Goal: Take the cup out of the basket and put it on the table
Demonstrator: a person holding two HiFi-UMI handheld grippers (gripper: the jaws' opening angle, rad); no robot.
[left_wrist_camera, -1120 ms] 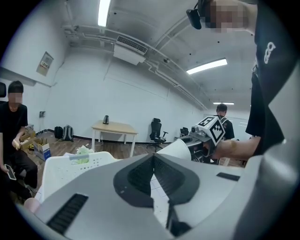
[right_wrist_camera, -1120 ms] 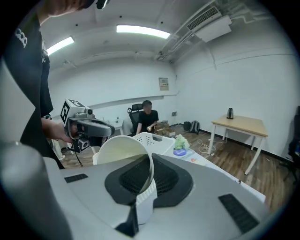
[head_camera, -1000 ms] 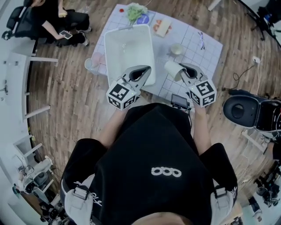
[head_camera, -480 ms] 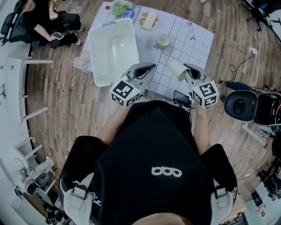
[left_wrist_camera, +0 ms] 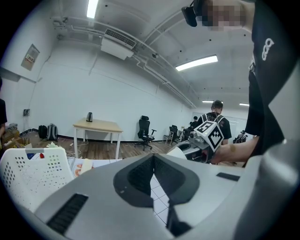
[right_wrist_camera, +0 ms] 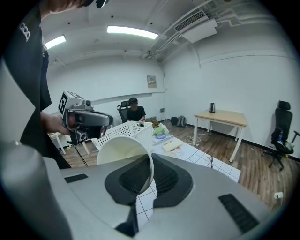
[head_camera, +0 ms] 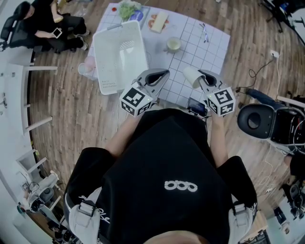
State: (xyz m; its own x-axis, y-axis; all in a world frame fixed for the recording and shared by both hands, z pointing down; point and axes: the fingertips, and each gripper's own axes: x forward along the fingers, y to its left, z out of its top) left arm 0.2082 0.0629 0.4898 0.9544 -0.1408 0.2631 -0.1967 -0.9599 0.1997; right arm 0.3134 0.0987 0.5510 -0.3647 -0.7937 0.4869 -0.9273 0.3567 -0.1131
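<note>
Two tools over the near edge of the counter (head_camera: 212, 50) — right tool (right_wrist_camera: 149, 180) clamped on the rim of the tilted cup (right_wrist_camera: 123, 154), already clear of the basket (head_camera: 119, 55) at the left edge; left tool (left_wrist_camera: 153, 180) pinched closed, empty. Next, I'd say: stand it upright on bare counter, release.

A white basket (head_camera: 119, 55) is set on the left part of the grid-patterned table (head_camera: 202, 55). A small mug (head_camera: 173, 45), a plate of food (head_camera: 159, 21) and greens (head_camera: 127, 9) are laid beside it.
</note>
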